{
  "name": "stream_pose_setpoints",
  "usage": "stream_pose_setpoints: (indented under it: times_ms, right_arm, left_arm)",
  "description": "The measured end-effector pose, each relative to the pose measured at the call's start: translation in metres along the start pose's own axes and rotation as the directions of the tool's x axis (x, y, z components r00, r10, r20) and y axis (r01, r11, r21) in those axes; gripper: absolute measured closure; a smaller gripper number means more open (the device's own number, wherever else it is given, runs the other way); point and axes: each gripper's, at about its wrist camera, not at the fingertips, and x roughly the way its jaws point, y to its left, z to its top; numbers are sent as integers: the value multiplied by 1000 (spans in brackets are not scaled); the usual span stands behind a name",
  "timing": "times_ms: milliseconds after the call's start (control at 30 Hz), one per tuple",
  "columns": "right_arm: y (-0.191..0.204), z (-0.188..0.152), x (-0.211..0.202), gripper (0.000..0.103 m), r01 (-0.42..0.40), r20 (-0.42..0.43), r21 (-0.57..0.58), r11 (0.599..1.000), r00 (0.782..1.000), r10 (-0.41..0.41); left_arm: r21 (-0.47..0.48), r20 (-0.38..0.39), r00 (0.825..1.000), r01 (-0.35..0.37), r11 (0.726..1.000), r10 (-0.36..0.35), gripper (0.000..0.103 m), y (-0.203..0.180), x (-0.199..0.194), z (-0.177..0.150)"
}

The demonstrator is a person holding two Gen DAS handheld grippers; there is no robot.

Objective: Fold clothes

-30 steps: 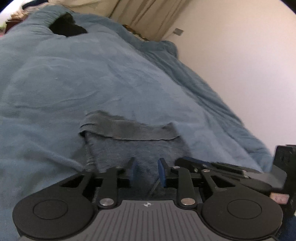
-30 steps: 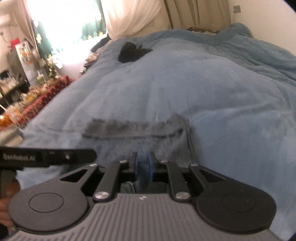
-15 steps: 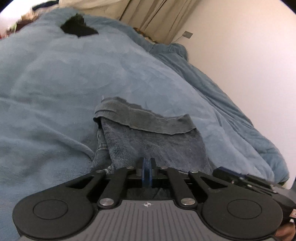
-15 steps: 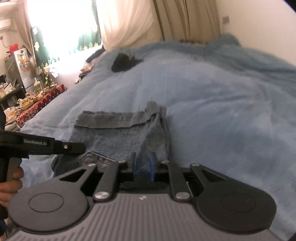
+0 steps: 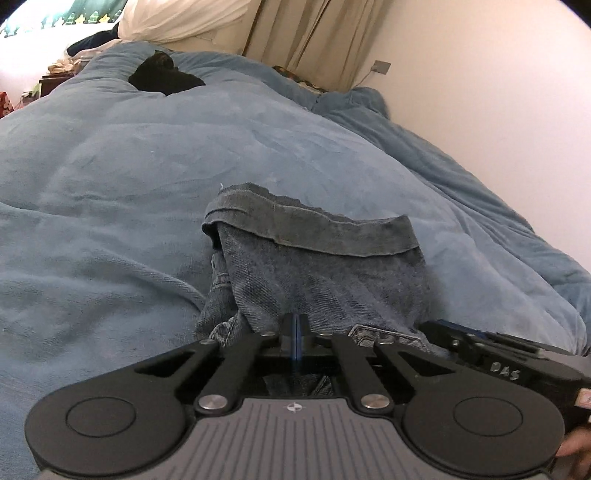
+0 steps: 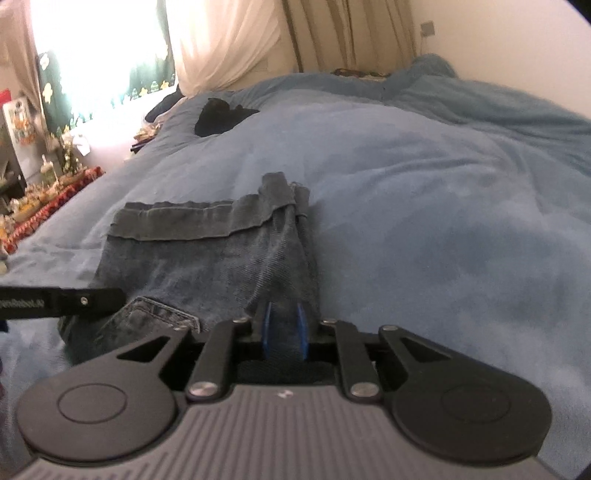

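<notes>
The dark blue denim jeans (image 5: 325,273) lie folded in a short, thick stack on the soft blue fleece blanket (image 5: 110,177) that covers the bed. They sit right in front of both grippers, with the frayed cuff edge (image 5: 314,225) on the far side and the near edge under the fingers. The stack's long side runs across, from one gripper to the other.

The left gripper (image 5: 294,332) is at the near edge, toward the stack's left side. Its jaws have just been closing and now sit pressed tight together; I cannot tell if a thin bit of denim is caught between them. The right gripper (image 6: 283,328) is at the near edge by the stack's right side, clamped on a thick fold of denim that fills the gap between its blue pads (image 6: 266,325). Both are about equally close (the stack is small).

The blanket looks squishy and lumpy. Further off lies a black bundle (image 5: 162,77), with beige curtains (image 5: 306,33), a plain wall (image 5: 498,92) and a bright window (image 6: 103,48) behind.
</notes>
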Motion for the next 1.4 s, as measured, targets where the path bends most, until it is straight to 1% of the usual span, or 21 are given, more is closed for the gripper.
stream_pose_setpoints:
  times_ms: [33,67,200,233,300,333,400,467,500,533,567,767,800,867,933,1000,1200,1300,1333,1367,1400]
  right_arm:
    - [-2,0,-3,83,0,1,10,1000,1000,0]
    - [-1,0,-7,76,5,6,13,1000,1000,-5]
    - [-1,4,-26,64,0,45,22,1000,999,-1]
    - [-1,4,-29,56,3,46,9,1000,999,-3]
    - [0,4,-34,52,10,48,-17,1000,999,-9]
    - [0,3,-36,47,23,43,-47,999,999,-21]
    - [1,2,-38,35,45,47,-78,996,998,-42]
    - [-1,0,-42,22,33,49,-84,996,998,-29]
    - [-1,0,-45,20,22,56,-89,996,998,-17]
    - [-1,1,-48,13,20,65,-100,995,998,-14]
    - [0,1,-51,0,18,74,-111,994,997,-10]
    - [3,14,-70,1,-3,185,-135,991,982,28]
    - [4,17,-70,1,-4,190,-147,989,981,32]
    - [8,23,-65,1,0,157,-198,980,987,32]
    - [12,25,-61,1,-14,153,-277,961,987,58]
    - [13,25,-60,1,-45,146,-293,955,985,91]
    - [7,24,-50,1,-113,119,-200,973,983,139]
    - [2,30,-46,2,-201,89,-121,972,973,212]
    - [0,32,-44,11,-208,91,-108,972,972,218]
    - [1,35,-42,29,-194,91,-108,975,975,204]
    - [2,37,-40,42,-180,89,-108,978,978,190]
  left_arm:
    - [-6,2,1000,3,1000,-3,100,1,0,0]
    - [-12,4,1000,5,1000,-5,100,3,-1,0]
    - [-46,10,1000,22,999,-22,100,8,-3,-1]
    - [-56,8,1000,26,998,-26,100,10,-3,-2]
    - [-64,3,1000,25,998,-25,100,10,-3,-2]
    - [-64,2,1000,24,998,-24,100,9,-3,-2]
    - [-42,5,1000,15,999,-15,100,5,-3,-3]
    - [-25,8,1000,9,1000,-9,100,3,-4,-4]
    - [-25,7,1000,10,1000,-10,100,3,-4,-4]
    - [-31,7,1000,12,999,-12,100,4,-4,-5]
    - [-37,6,1000,16,999,-15,100,5,-4,-4]
    - [-51,1,1000,29,998,-29,100,8,-4,-4]
    - [-50,1,1000,29,998,-29,100,8,-4,-4]
    - [-50,1,1000,28,998,-28,100,8,-4,-3]
    - [-51,-1,1000,28,998,-28,100,8,-5,-3]
    - [-54,-3,1000,28,998,-29,100,9,-5,-3]
    - [-43,-3,1000,29,999,-29,100,8,-6,-3]
    - [-51,-8,999,30,998,-31,100,9,-5,-3]
    - [-57,-11,999,30,998,-31,100,9,-5,-2]
    - [-61,-12,999,30,998,-31,100,9,-5,-2]
    - [-64,-14,999,30,998,-31,100,9,-5,-1]
